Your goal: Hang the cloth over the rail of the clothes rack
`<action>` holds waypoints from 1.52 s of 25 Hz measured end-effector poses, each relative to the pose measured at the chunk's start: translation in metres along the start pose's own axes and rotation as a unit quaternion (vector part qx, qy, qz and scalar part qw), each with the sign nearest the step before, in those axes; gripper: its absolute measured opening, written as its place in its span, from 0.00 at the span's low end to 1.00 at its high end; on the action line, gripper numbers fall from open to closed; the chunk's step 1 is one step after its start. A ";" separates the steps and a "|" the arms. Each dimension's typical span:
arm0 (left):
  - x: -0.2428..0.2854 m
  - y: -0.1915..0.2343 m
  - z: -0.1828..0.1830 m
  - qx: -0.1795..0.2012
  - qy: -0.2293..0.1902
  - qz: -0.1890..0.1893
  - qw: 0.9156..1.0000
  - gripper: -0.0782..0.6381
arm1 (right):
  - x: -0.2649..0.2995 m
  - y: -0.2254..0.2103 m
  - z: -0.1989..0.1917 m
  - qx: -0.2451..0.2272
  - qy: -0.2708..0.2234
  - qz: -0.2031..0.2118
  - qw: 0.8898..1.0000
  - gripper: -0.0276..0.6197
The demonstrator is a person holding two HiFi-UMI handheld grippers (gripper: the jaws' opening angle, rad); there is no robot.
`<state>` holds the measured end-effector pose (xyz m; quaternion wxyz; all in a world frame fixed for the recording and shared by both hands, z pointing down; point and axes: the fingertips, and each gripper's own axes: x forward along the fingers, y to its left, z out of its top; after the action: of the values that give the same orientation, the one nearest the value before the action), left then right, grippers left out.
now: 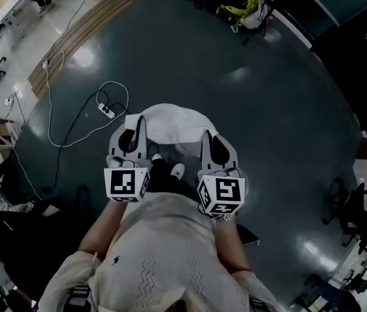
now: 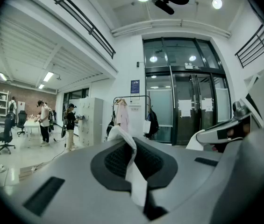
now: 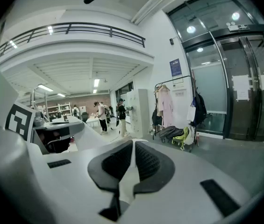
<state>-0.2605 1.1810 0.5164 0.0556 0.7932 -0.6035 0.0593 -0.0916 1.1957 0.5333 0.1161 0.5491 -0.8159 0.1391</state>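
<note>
While you hold it stretched like this, cloth [image 1: 170,123]: white, spread between the two grippers out in front of you, above the dark floor [image 1: 267,142], touching nothing else.
Left gripper [image 2: 129,146]: jaws pressed together, pinching the cloth's left edge. A fold sticks up past the pads.
Right gripper [image 3: 132,148]: jaws pressed together on the right edge. A thin strip of fabric shows in the seam.
Handling: looks light, thin and limp. Expect sag in the middle and slip out of a shallow pinch. Best bet is to keep both edge grips and keep it taut, so it drapes evenly over the rail.
Clothes rack [image 2: 131,96]: far off by the glass doors [image 2: 188,111], well apart from you. A pink garment [image 2: 123,115] and a dark bag [image 2: 153,122] already hang there.
Hidden: rack absent from the head view. Free rail length is too small to tell. The cloth's near edge sits behind the grippers, and how deep each pinch bites is unclear.
Trip risk: power strip [image 1: 107,110] and its cable on the floor, left of the cloth.
</note>
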 end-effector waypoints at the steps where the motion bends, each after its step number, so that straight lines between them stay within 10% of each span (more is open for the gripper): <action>1: 0.003 0.001 0.001 0.001 0.001 -0.002 1.000 0.13 | 0.002 -0.001 0.002 0.001 -0.003 -0.003 1.000 0.08; 16: 0.123 0.093 0.011 -0.010 0.005 -0.010 1.000 0.13 | 0.137 -0.006 0.042 0.007 0.018 -0.022 1.000 0.08; 38: 0.277 0.426 0.052 0.023 0.005 -0.068 0.997 0.13 | 0.425 0.169 0.131 0.068 0.002 -0.087 0.994 0.08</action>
<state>-0.5968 0.7957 0.5167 0.0442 0.8332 -0.5463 0.0731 -0.4103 0.8431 0.5397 0.0922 0.6240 -0.7536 0.1849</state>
